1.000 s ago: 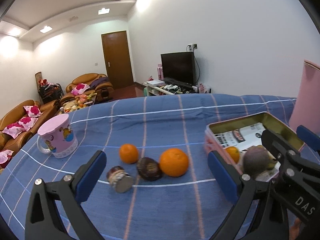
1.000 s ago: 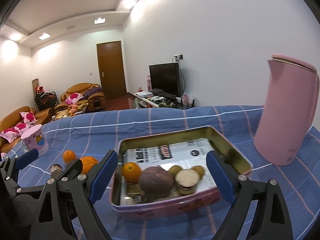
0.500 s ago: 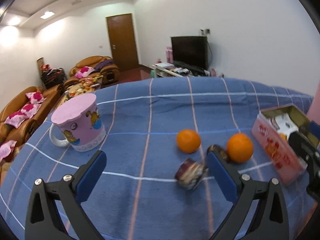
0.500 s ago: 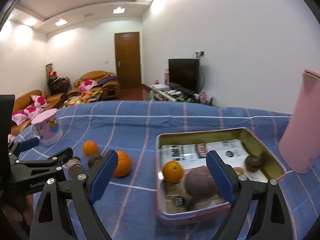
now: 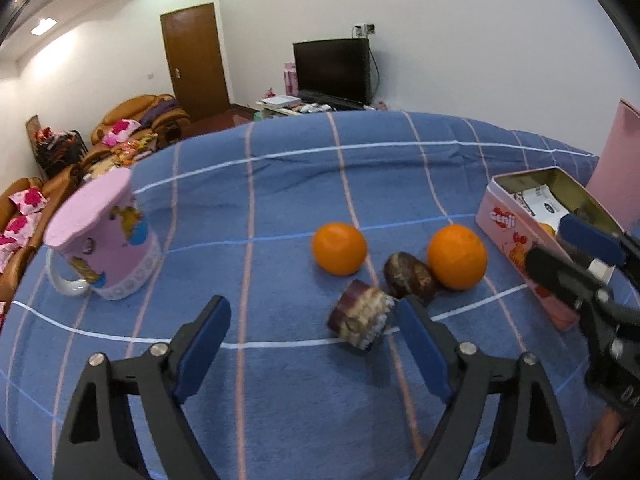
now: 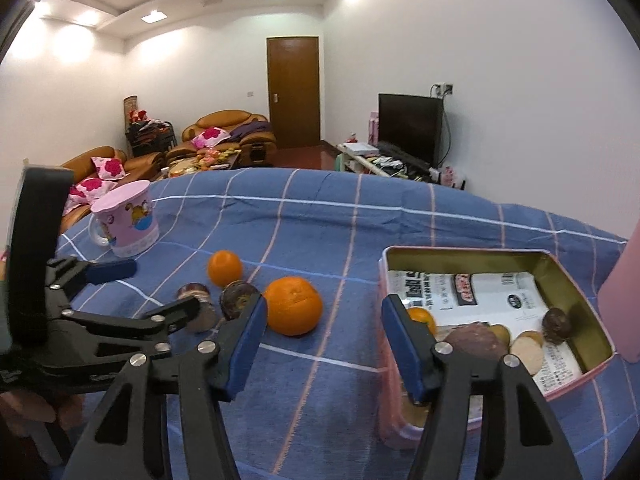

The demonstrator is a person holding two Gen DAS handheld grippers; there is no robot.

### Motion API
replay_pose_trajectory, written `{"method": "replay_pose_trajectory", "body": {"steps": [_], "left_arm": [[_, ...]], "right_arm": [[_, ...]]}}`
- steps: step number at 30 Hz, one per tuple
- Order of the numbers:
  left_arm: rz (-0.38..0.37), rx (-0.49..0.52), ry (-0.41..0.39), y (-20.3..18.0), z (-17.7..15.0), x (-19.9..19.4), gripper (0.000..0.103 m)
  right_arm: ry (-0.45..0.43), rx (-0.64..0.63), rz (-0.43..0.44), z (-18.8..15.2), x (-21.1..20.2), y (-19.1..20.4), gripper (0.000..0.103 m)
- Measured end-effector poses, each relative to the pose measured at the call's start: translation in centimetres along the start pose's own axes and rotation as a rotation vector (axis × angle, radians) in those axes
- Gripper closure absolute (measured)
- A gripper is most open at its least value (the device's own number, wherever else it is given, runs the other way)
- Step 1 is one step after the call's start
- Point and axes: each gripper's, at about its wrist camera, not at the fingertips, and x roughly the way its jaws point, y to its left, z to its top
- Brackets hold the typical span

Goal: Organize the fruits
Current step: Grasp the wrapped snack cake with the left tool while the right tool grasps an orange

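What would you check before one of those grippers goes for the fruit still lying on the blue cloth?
1. Fruit left outside the tin: not ok. Two oranges, a dark round fruit and a cut purple piece still lie on the cloth.
2. Left gripper free: ok, jaws closing with nothing between them.
3. Right gripper free: ok, also closing on nothing.
4. Room in the tin: ok, much of its paper lining is bare.
5. Fruits apart enough to pick singly: not ok, the dark fruit touches the larger orange.
6. Pink mug out of the way: ok, well off to the side.
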Motion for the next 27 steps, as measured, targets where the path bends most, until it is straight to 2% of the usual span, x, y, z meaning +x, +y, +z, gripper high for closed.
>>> {"method": "replay_pose_trajectory", "body": {"steps": [2, 4, 5, 8, 9, 12, 15, 19, 23, 27], "left_arm": [[-0.012, 0.016, 0.042, -0.6, 0.2, 0.8, 0.028], [-0.038, 0.018, 0.07, -0.8, 0.2, 1.3, 0.042], [-0.053, 0.013, 0.079, -0.8, 0.3, 1.5, 0.047], [-0.089, -0.039, 0.093, -0.2, 0.4, 1.9, 0.06], [-0.097, -0.06, 0.096, 0.2, 0.4, 2.0, 0.07], [-0.087, -0.112, 0.071, 1.2, 0.3, 1.6, 0.07], [-0.05, -0.162, 0.013, 2.2, 0.3, 0.7, 0.07], [0.071, -0.189, -0.059, 3.0, 0.3, -0.7, 0.07], [0.095, -0.216, -0.063, 3.5, 0.1, -0.9, 0.07], [0.098, -0.225, -0.063, 3.6, 0.1, -1.2, 0.07]], "right_arm": [[0.01, 0.008, 0.011, 0.0, 0.2, 0.0, 0.041], [0.015, 0.015, 0.018, 0.0, 0.2, 0.0, 0.041], [0.018, 0.015, 0.02, 0.0, 0.3, 0.0, 0.041], [0.035, 0.017, 0.029, 0.0, 0.6, 0.1, 0.041], [0.043, 0.02, 0.035, 0.0, 0.8, 0.2, 0.041], [0.064, 0.025, 0.05, 0.3, 1.5, 0.3, 0.041], [0.09, -0.004, 0.055, 0.7, 2.5, 1.0, 0.042], [0.156, -0.054, 0.051, 1.0, 4.4, 2.0, 0.045], [0.216, -0.074, 0.02, 1.2, 6.1, 2.0, 0.047], [0.227, -0.097, 0.002, 1.5, 6.9, 2.1, 0.047]]}}
